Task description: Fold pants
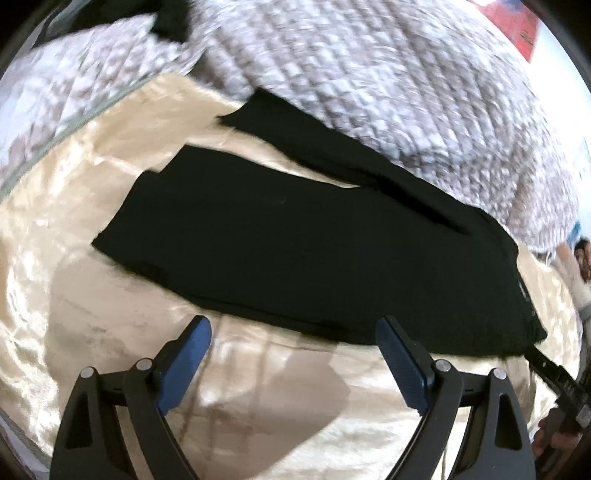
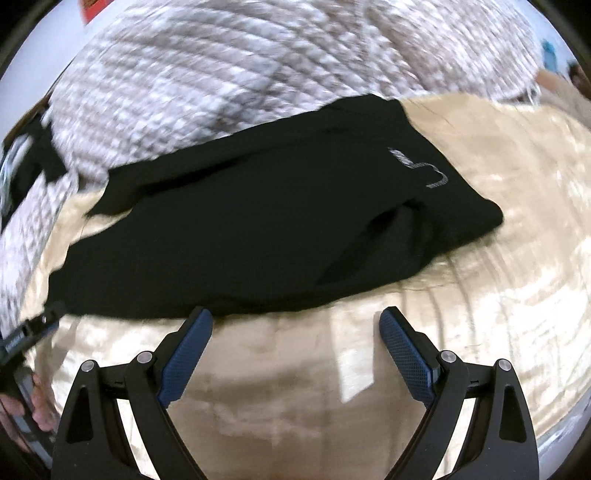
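Observation:
Black pants (image 1: 295, 240) lie spread flat across a beige satin sheet (image 1: 110, 332), legs pointing left and waist to the right. My left gripper (image 1: 293, 323) hovers open just short of their near edge with nothing between its fingers. In the right wrist view the pants (image 2: 258, 229) show a small white logo (image 2: 417, 166) near the waist end. My right gripper (image 2: 295, 314) is open too, at the near hem, and holds nothing. Each view catches the other gripper at its edge: the right one (image 1: 554, 373) and the left one (image 2: 22, 339), gripped by a hand (image 2: 37, 406).
A quilted grey-and-white blanket (image 1: 369, 74) is bunched along the far side of the pants (image 2: 203, 74) and overlaps their far leg. Another dark cloth (image 1: 173, 22) lies at the top left. Bare beige sheet (image 2: 480, 258) stretches to the right and toward me.

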The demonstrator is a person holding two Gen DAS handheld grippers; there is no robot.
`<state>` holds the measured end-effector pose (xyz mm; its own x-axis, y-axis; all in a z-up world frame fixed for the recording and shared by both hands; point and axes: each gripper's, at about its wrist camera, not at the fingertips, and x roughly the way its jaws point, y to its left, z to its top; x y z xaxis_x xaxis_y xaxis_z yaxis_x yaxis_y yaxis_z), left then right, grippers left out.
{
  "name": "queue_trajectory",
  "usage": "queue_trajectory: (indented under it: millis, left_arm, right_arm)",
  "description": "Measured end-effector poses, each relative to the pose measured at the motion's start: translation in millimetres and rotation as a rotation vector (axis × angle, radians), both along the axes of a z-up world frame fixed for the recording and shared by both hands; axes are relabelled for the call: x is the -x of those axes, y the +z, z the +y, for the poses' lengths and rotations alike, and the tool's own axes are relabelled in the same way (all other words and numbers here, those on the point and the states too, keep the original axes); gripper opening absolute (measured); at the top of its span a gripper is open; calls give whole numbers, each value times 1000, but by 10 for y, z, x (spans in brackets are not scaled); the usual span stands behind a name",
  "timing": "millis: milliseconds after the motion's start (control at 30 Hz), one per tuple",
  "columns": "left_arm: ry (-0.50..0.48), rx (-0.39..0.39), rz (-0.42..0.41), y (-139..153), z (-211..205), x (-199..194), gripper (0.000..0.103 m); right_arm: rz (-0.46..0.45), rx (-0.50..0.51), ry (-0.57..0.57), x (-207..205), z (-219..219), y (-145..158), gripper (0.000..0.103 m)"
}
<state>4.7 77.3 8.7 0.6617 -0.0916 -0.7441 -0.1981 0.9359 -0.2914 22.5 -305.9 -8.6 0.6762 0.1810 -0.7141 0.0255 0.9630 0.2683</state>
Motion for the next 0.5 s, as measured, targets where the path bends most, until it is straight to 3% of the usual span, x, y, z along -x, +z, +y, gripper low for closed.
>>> queue_trajectory:
  millis: [67,433,500]
  left_arm:
    - [15,39,2,-34,77,-29,91]
    - [55,68,-12,-80,177,-280,91]
    - [67,71,-13,-80,208,-301,81]
  right_arm:
    - [1,-23,-16,-38,-69,6,92]
    - [-2,-171,-85,-346,-383,-54,92]
    - [-8,-201,-111,-409,-463,-65,92]
